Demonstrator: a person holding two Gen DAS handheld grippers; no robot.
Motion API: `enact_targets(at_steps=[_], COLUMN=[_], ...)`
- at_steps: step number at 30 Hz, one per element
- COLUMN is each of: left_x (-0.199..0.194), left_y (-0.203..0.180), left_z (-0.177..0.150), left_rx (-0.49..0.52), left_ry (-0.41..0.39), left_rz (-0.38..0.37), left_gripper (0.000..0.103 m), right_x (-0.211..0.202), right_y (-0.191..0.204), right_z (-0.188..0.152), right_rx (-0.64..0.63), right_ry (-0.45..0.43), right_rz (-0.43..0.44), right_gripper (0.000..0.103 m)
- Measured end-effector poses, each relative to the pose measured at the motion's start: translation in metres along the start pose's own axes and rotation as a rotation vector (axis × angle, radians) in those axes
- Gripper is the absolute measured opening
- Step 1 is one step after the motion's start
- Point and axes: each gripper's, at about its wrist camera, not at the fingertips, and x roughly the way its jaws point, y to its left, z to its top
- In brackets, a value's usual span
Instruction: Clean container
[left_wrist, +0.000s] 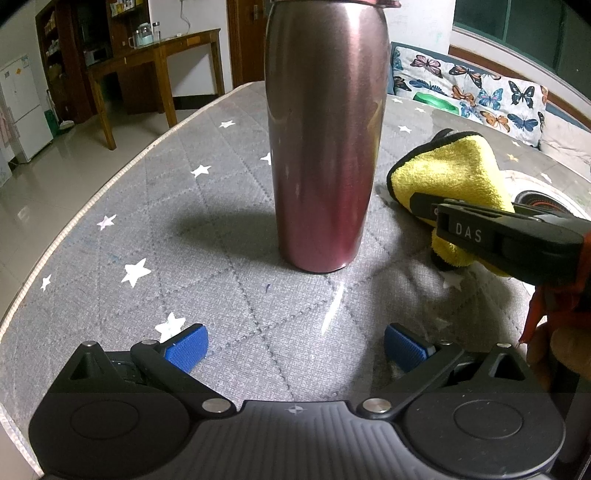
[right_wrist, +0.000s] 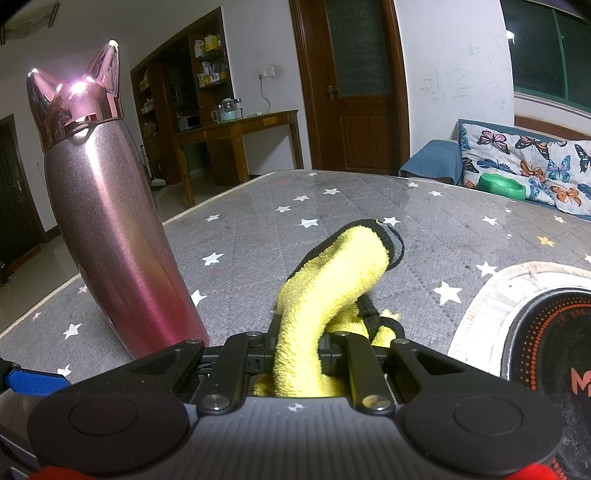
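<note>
Bottle: the pink metallic flask (left_wrist: 325, 147) stands upright on the star-print table (left_wrist: 147, 221), right in front of the left claw, nothing touching it. From the right wrist view it (right_wrist: 122, 236) rises at the left, capped with a shiny lid shaped like 2 cat ears (right_wrist: 75, 96).

Left claw: the left claw (left_wrist: 295, 349) is wide apart, both blue pads (left_wrist: 186, 349) low over the table, short of the bottle's base, holding nothing.

Right claw: the right claw (right_wrist: 297, 345) is clamped on the yellow cloth (right_wrist: 332, 280), and there it is, bunched between the black fingers. In the left view the cloth (left_wrist: 450, 173) sits just right of the bottle, not touching it.

Cloth: yellow terry with black edging, the free end arching up and away from the claw.

Near right: a round black cooktop (right_wrist: 546, 354) with orange markings set into the table.

Far right: a butterfly-print cushion (right_wrist: 524, 162) and a green dish (right_wrist: 502, 186) beyond the table edge.
</note>
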Motion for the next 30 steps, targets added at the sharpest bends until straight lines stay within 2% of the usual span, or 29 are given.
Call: enact_targets(at_steps=[16,30], left_x=[0.0013,0.0036], left_y=[0.0006,0.0007], left_z=[0.0012,0.0065], left_rx=[0.001,0.000], left_ry=[0.002,0.037], left_rz=[-0.001,0.000], left_gripper=[0.103,0.103], right_x=[0.0051,0.0078], right_y=[0.0019,0.0005], right_z=[0.0003,0.0000], right_rx=[-0.023,-0.031], right_ry=[0.004,0.006], right_rz=[-0.017,-0.022], right_gripper=[0.014,0.013])
